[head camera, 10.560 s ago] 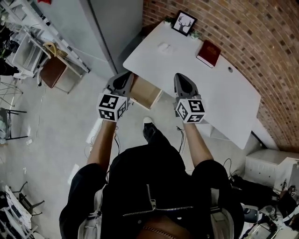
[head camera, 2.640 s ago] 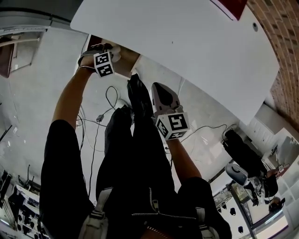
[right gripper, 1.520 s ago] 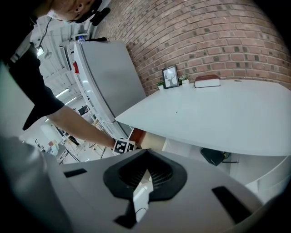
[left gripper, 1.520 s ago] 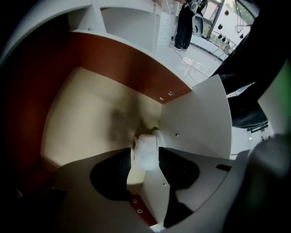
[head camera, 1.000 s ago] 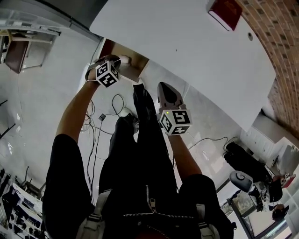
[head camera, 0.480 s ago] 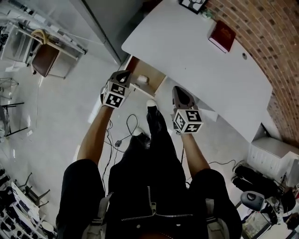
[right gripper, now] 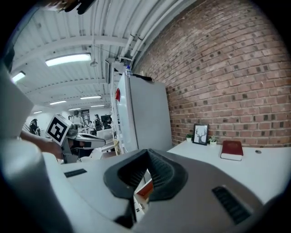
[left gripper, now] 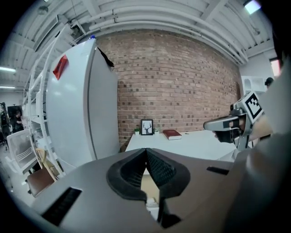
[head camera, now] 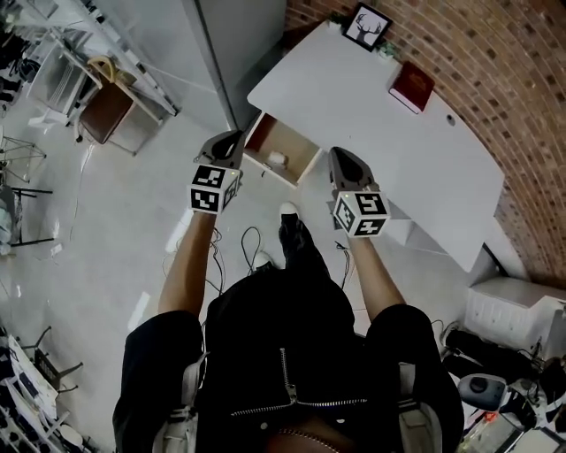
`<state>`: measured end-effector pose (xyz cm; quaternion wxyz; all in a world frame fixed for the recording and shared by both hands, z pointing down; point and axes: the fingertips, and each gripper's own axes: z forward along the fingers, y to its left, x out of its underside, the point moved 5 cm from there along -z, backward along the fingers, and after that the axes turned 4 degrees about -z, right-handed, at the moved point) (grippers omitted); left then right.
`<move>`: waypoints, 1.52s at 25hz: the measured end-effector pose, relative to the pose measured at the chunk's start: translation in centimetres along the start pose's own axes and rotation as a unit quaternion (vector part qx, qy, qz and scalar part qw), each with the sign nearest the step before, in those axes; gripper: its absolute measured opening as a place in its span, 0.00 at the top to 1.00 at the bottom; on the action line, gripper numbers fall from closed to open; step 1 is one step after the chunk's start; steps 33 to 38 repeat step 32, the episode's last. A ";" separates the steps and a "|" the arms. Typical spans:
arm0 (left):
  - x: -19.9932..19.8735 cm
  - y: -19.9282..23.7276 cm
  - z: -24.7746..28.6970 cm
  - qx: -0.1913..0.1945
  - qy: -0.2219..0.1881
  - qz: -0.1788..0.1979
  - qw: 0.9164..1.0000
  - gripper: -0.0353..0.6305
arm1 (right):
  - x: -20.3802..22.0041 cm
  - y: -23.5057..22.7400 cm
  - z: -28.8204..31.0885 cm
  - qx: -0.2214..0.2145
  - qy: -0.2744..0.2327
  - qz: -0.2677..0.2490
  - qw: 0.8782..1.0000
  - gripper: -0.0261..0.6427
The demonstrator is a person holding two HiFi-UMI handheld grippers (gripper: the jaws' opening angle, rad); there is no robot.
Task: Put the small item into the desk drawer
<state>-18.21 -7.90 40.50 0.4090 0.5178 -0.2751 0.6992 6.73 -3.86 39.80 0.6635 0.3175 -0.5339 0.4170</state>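
Note:
The wooden desk drawer (head camera: 299, 165) stands pulled out from the near left corner of the white desk (head camera: 371, 115). A small white item (head camera: 278, 159) lies inside it. My left gripper (head camera: 232, 142) hovers just left of the drawer, jaws shut and empty; in the left gripper view its pads (left gripper: 146, 152) meet with nothing between them. My right gripper (head camera: 340, 157) hangs just right of the drawer, above the desk's front edge, also shut and empty (right gripper: 148, 164). The drawer's front (right gripper: 144, 190) shows below the right jaws.
A framed deer picture (head camera: 367, 25) and a red book (head camera: 411, 87) sit at the desk's far side by the brick wall. A white fridge (left gripper: 82, 104) stands left of the desk. Cables (head camera: 256, 257) lie on the floor by the person's shoe (head camera: 287, 212).
The left gripper has drawn back from the drawer to its left side. The head view has lifted, and both grippers now sit level at either side of the drawer.

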 end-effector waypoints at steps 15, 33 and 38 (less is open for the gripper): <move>-2.1 -0.8 -7.4 -0.008 -0.072 -0.006 0.997 0.91 | -3.0 3.5 -3.1 -0.001 -0.049 -0.034 0.998 0.96; -0.2 -0.9 -8.7 -0.002 -0.065 -0.013 0.998 0.91 | -2.5 5.4 -3.1 -0.009 -0.045 -0.035 0.998 0.96; -0.2 -0.9 -8.7 -0.002 -0.065 -0.013 0.998 0.91 | -2.5 5.4 -3.1 -0.009 -0.045 -0.035 0.998 0.96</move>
